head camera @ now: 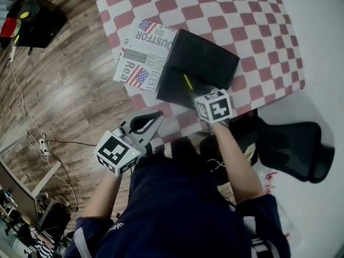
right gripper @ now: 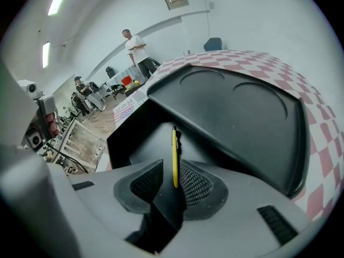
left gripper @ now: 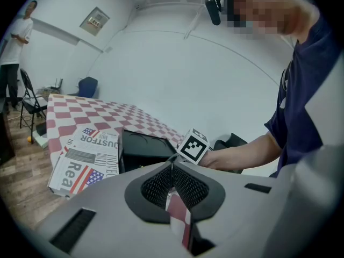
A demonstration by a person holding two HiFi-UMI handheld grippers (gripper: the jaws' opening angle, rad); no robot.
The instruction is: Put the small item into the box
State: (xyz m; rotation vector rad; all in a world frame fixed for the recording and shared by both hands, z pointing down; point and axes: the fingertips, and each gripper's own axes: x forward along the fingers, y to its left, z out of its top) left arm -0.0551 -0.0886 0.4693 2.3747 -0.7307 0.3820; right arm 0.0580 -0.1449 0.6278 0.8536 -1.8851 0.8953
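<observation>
A black box (head camera: 207,58) stands open on a newspaper (head camera: 141,52), its lid (right gripper: 242,109) tilted back. A thin yellow pen (head camera: 187,83) lies in the box's dark inside. My right gripper (head camera: 203,100) hangs over the near edge of the box. In the right gripper view the pen (right gripper: 174,155) shows in the gap of the right gripper (right gripper: 167,164), and neither pad touches it; the jaws stand apart, open. My left gripper (head camera: 155,116) is at the table's near edge, left of the box. The left gripper (left gripper: 172,165) is shut and holds nothing.
A red-and-white checked cloth (head camera: 236,20) covers the table. The newspaper juts past the table's left edge over the wood floor (head camera: 64,85). A black chair (head camera: 295,144) stands at the near right. People and chairs are far off in the room (right gripper: 137,50).
</observation>
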